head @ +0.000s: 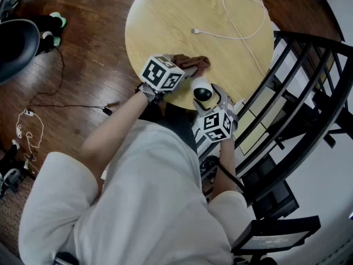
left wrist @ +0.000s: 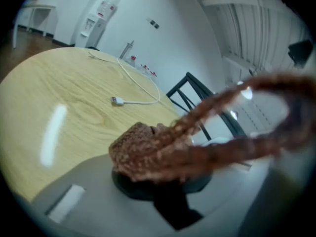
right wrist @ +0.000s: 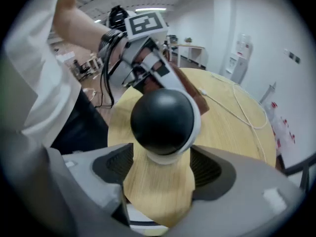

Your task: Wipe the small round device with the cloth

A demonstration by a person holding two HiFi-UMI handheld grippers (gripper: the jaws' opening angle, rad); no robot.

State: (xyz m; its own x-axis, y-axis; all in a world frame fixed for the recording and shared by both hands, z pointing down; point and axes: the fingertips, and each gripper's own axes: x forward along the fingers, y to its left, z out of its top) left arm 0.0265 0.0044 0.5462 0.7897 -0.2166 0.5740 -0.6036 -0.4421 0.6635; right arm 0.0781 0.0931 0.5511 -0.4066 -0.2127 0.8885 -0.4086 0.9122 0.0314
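Pre-wipe, judged: right hand-held gripper (right wrist: pixel 163 167) clamps the small round device (right wrist: pixel 163 117); left hand-held gripper (left wrist: pixel 163 181) pinches the cloth (left wrist: pixel 148 152) just beside it; next, press cloth onto dome.

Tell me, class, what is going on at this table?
A person works at the round wooden table. The right hand-held gripper grips a small round black-and-white device near the table's edge. The left hand-held gripper clamps a brown fuzzy cloth, held close beside the device; contact is unclear.
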